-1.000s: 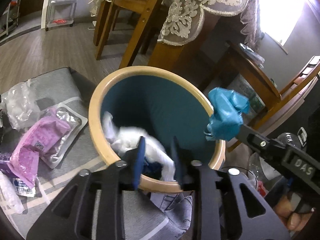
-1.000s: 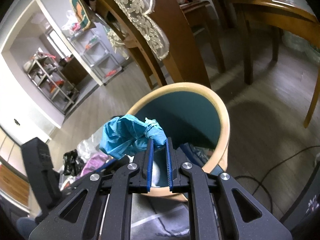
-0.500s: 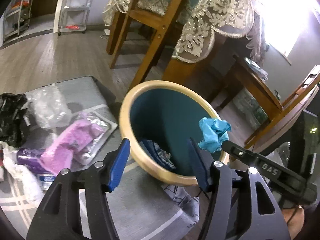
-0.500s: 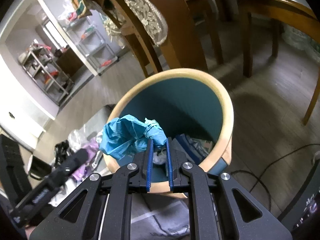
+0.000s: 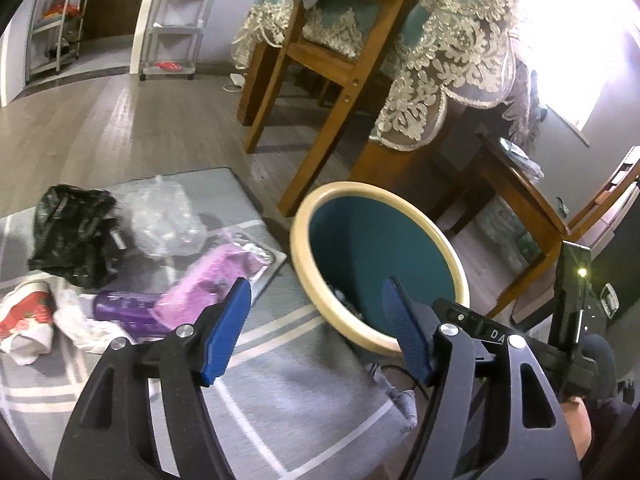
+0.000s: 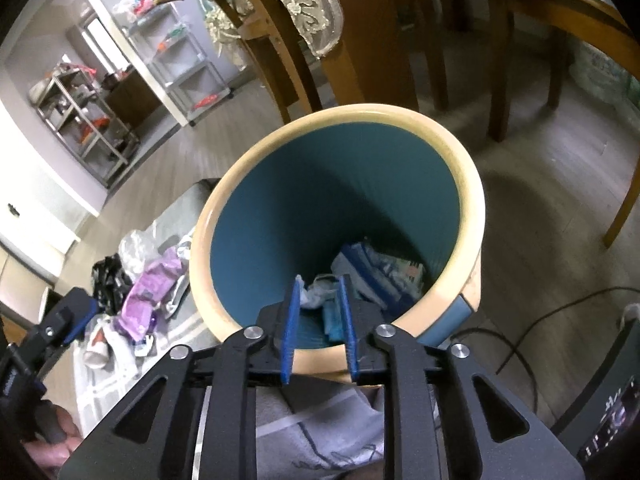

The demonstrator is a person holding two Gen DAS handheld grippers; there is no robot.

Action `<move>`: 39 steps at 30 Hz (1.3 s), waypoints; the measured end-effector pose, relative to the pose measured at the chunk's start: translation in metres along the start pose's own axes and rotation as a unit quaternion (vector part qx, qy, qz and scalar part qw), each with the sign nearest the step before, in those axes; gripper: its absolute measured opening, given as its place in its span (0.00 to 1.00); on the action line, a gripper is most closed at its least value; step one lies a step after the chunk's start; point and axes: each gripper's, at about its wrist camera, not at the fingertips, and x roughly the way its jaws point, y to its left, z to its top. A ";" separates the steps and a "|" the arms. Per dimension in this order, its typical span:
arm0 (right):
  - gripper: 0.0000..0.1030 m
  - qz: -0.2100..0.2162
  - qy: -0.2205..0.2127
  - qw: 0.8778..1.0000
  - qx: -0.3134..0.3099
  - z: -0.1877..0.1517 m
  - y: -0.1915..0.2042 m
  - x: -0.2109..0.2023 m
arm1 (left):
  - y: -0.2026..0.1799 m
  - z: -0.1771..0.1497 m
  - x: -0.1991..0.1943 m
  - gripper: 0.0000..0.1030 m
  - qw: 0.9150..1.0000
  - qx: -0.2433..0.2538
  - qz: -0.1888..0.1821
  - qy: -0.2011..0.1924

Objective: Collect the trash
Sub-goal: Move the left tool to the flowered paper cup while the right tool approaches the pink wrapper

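With my right claw (image 6: 318, 320) opening empty over the round teal bin with its cream rim (image 6: 468, 184), my left claw (image 5: 316, 330) spreads wider and should swing squarely over the crumpled pink plastic wrapper (image 5: 204, 280) on the grey mat (image 5: 280, 392).

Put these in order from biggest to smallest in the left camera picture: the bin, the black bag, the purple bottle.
1. The bin looks biggest.
2. The black bag.
3. The purple bottle looks smallest, but the pink packet hides part of it, so that is unsure.
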 end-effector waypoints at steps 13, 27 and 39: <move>0.38 0.026 0.001 1.000 -0.017 -0.005 0.018 0.001 | 0.058 -0.010 -0.045 0.67 0.997 -0.022 0.072 -0.022; 0.46 0.070 0.010 0.996 -0.057 -0.016 0.064 0.003 | 0.130 -0.033 -0.073 0.67 0.983 -0.074 0.170 -0.001; 0.47 0.108 0.038 0.989 -0.095 -0.027 0.108 0.015 | 0.176 -0.045 -0.082 0.67 0.969 -0.128 0.212 0.001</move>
